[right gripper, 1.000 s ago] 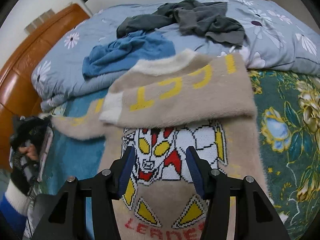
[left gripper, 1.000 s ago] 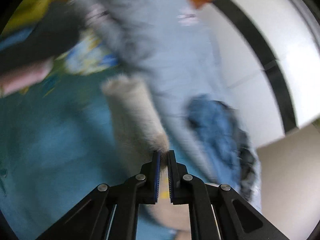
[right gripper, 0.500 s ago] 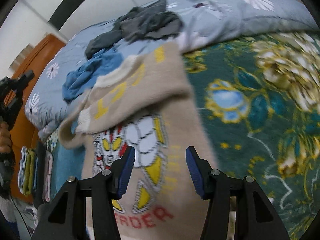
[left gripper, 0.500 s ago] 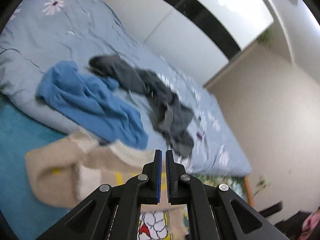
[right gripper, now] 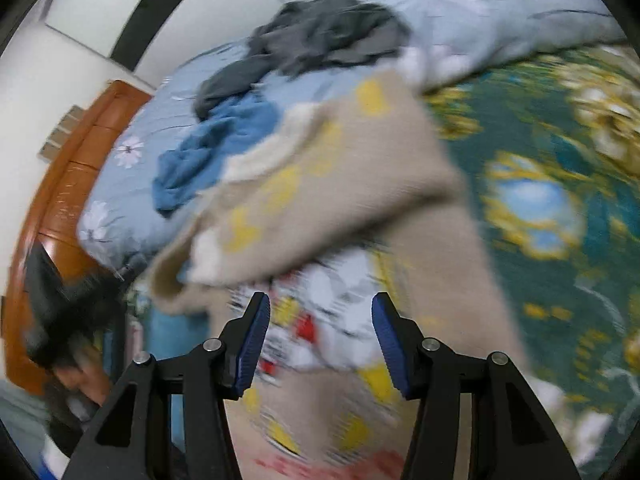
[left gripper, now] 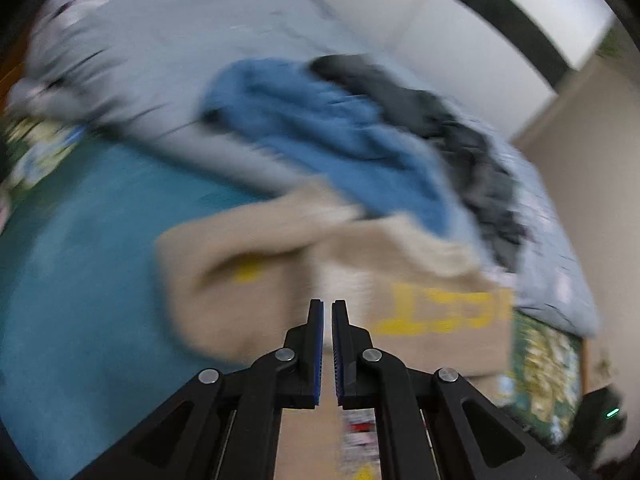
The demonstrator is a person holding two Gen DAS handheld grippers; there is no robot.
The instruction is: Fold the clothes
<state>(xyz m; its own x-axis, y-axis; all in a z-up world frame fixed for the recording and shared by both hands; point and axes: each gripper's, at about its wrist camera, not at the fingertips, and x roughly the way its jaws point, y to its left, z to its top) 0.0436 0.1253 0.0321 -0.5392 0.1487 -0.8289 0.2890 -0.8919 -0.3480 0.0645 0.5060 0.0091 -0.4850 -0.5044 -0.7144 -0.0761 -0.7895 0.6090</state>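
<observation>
Left fingers: the left gripper (left gripper: 327, 312) has its blue-padded fingers (left gripper: 318, 344) pressed almost together, only a thin slit between them and no cloth in it; they hang over the folded-in sleeve of the sweater.
Right fingers: the right gripper (right gripper: 321, 312) stands with its fingers (right gripper: 254, 336) spread apart, nothing between the pads; they hang over the printed chest of the sweater.
Sweater: a beige sweater (right gripper: 400, 200) lies flat on the bed, front up, with a white, red and yellow cartoon figure on the chest and red letters near the hem; one sleeve with yellow letters (left gripper: 440, 312) is folded across the upper part, its pale cuff toward the headboard side.
Blue garment: a crumpled blue garment (left gripper: 320, 128) lies on the duvet, just beyond the sweater's collar.
Grey garment: a dark grey garment (right gripper: 320, 36) lies bunched beside the blue one, farther along the duvet.
Duvet: a pale blue flowered duvet (right gripper: 500, 12) is heaped along the bed's far edge by the wall.
Bed cover: a teal flowered sheet (right gripper: 560, 200) carries the sweater.
Headboard: an orange-brown wooden headboard (right gripper: 72, 184) stands at the bed's end.
Sharpness: both views are blurred.
</observation>
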